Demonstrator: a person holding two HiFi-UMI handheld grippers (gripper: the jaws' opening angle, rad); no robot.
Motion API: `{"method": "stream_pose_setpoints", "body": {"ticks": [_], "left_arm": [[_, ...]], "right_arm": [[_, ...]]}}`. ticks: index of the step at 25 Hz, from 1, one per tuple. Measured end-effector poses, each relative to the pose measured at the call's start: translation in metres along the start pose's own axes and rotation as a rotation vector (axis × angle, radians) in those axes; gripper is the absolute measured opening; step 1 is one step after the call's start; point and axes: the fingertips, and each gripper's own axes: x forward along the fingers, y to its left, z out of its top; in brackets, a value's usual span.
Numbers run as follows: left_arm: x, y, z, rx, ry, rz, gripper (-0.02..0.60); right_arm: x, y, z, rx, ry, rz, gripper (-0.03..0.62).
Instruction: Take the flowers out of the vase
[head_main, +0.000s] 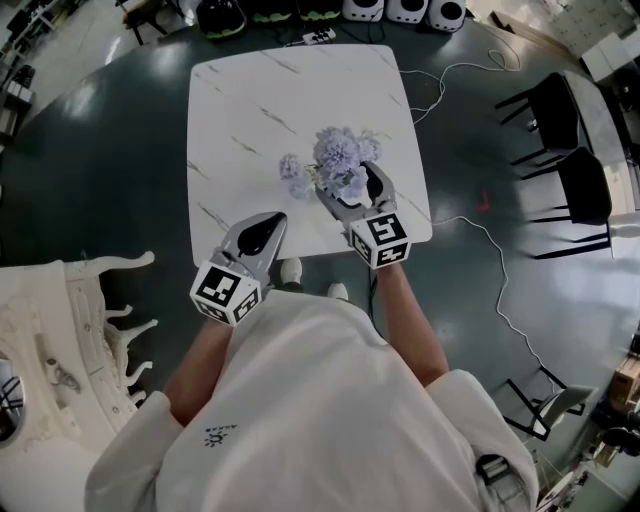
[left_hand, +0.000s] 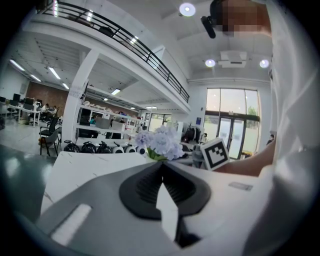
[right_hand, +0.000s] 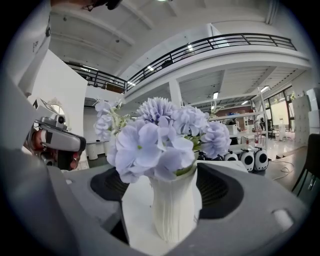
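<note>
Left gripper (head_main: 265, 228): jaws pressing together, holding nothing | right gripper (head_main: 348, 186): jaws sitting apart, flanking vase (right_hand: 175, 210) | flowers (right_hand: 160, 135) standing in vase on worktop (head_main: 260, 110).

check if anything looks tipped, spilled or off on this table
Nothing stands out. The white vase stands upright on the marble table with the flowers in it, between the open jaws of the right gripper. Nothing is spilled around it. The left gripper is shut and empty near the table's near edge.
</note>
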Motion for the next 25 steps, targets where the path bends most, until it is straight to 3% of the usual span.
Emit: {"method": "stream_pose_setpoints", "body": {"ticks": [6,8,13,25], "left_arm": [[-0.002,0.002,-0.002,-0.001,-0.001,0.004,-0.012],[-0.004,0.002,-0.002,-0.002,-0.002,0.004,-0.012],[-0.004,0.002,-0.001,0.0,-0.005,0.001,-0.011],[-0.003,0.0,-0.001,0.001,-0.006,-0.009,-0.012]], "right_arm": [[0.002,-0.001,0.001,0.006,-0.009,-0.005,0.399],[0.0,-0.001,0.002,0.007,-0.016,-0.011,0.343],[-0.004,-0.007,0.003,0.03,-0.026,-0.02,0.298],[-0.013,-0.009,0.008,0.093,-0.068,-0.004,0.281]]}}
